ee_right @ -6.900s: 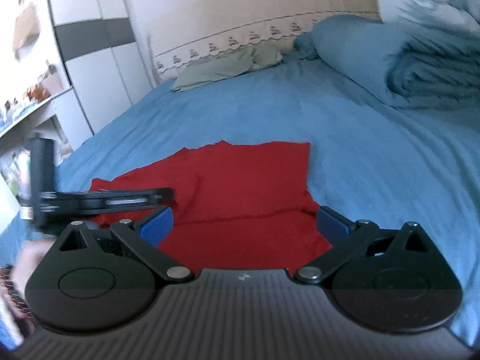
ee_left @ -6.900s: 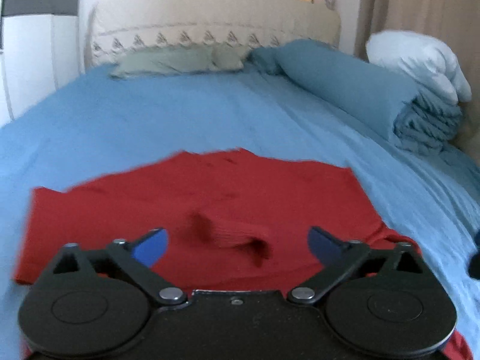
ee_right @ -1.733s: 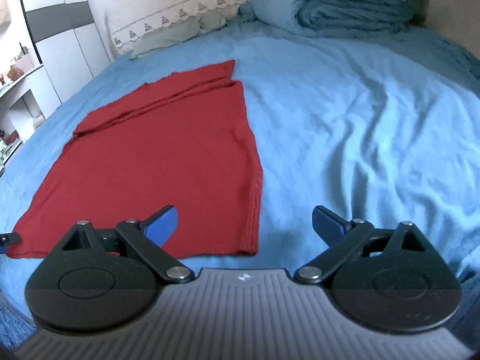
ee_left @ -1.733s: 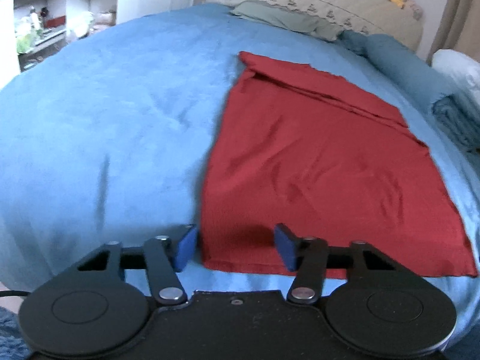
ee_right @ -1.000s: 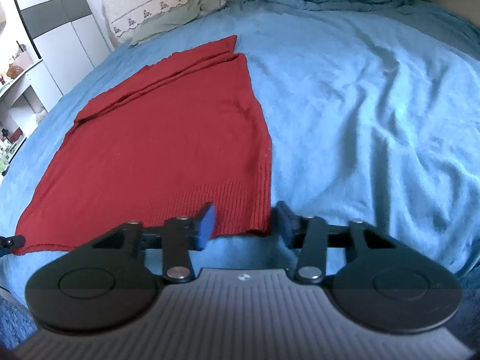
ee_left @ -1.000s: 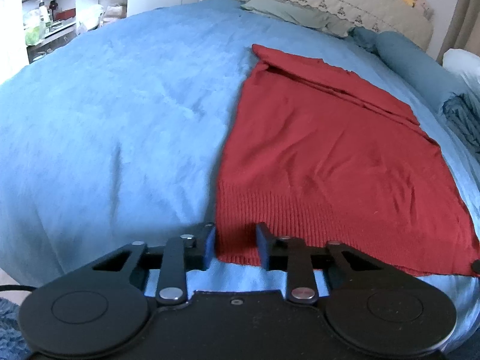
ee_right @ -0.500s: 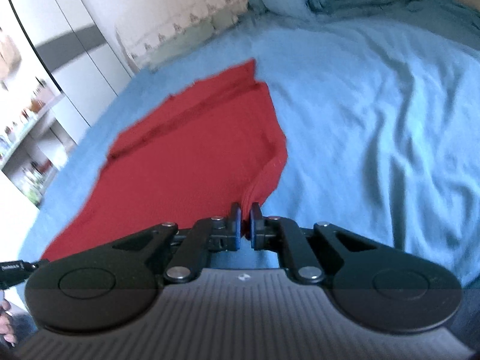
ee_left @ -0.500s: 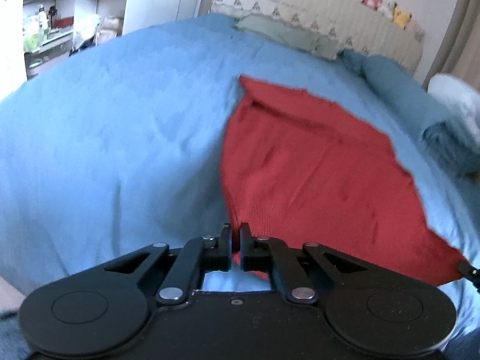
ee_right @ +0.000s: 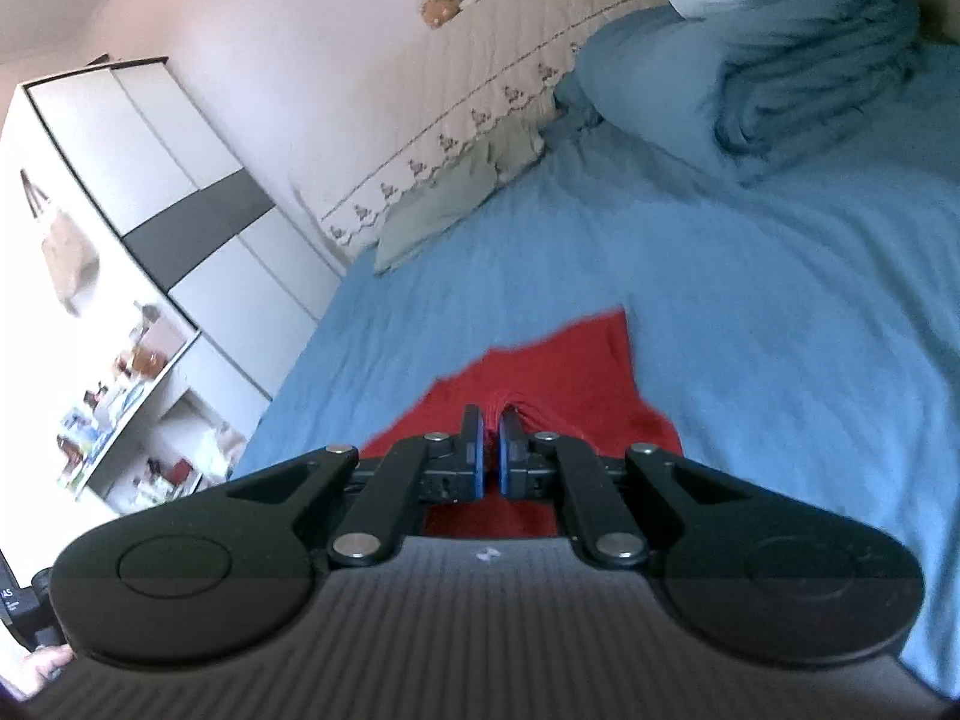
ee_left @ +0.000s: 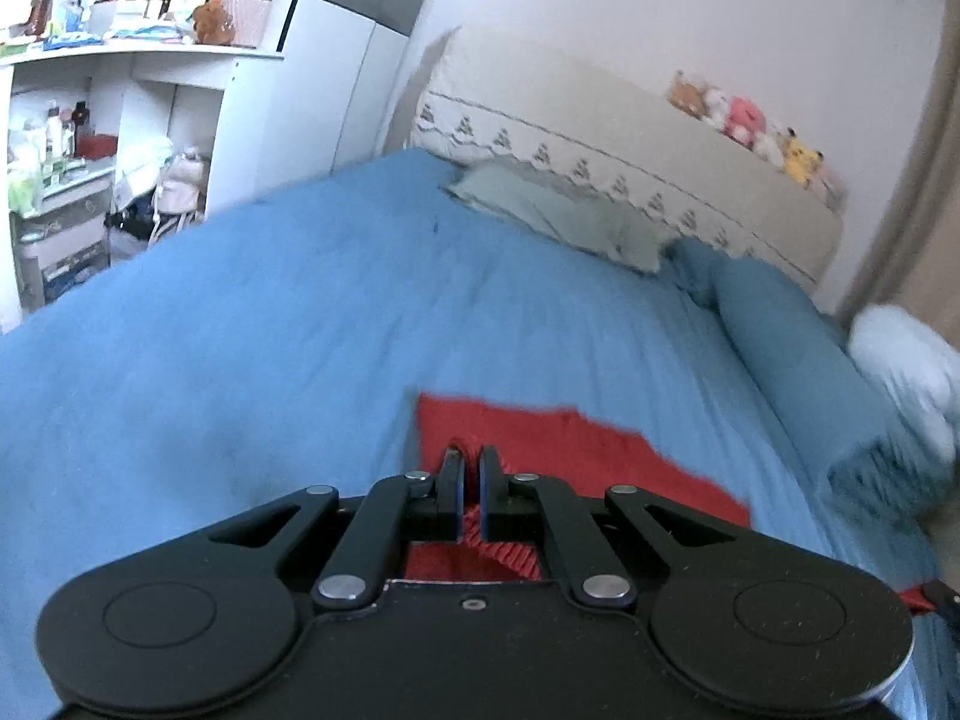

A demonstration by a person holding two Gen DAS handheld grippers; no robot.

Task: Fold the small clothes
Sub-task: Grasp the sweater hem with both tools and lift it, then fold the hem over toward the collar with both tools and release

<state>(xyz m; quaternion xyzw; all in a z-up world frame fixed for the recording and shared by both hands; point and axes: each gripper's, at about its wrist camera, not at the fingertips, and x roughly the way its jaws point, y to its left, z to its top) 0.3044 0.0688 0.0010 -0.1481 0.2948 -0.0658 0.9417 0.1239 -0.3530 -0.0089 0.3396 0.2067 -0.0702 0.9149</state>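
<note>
Between our left gripper's (ee_left: 471, 468) jaws sits the garment's (ee_left: 576, 450) hem, the rest on the bed (ee_left: 270, 330) ahead. Beyond lie a pillow (ee_left: 558, 219) and headboard (ee_left: 630, 138); shelves (ee_left: 90, 138) left, rolled duvet (ee_left: 798, 354) right.

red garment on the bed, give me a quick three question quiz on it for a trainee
1. True or false: the left gripper has its jaws shut on an edge of the red garment.
2. Multiple choice: what is between the jaws of the right gripper? A) the grey-green pillow B) a fold of the red garment C) nothing
3. Short answer: what does the red garment lie on, and what colour is it?

Key
1. True: ribbed red fabric is pinched between the jaws.
2. B
3. The bed sheet, blue.
</note>
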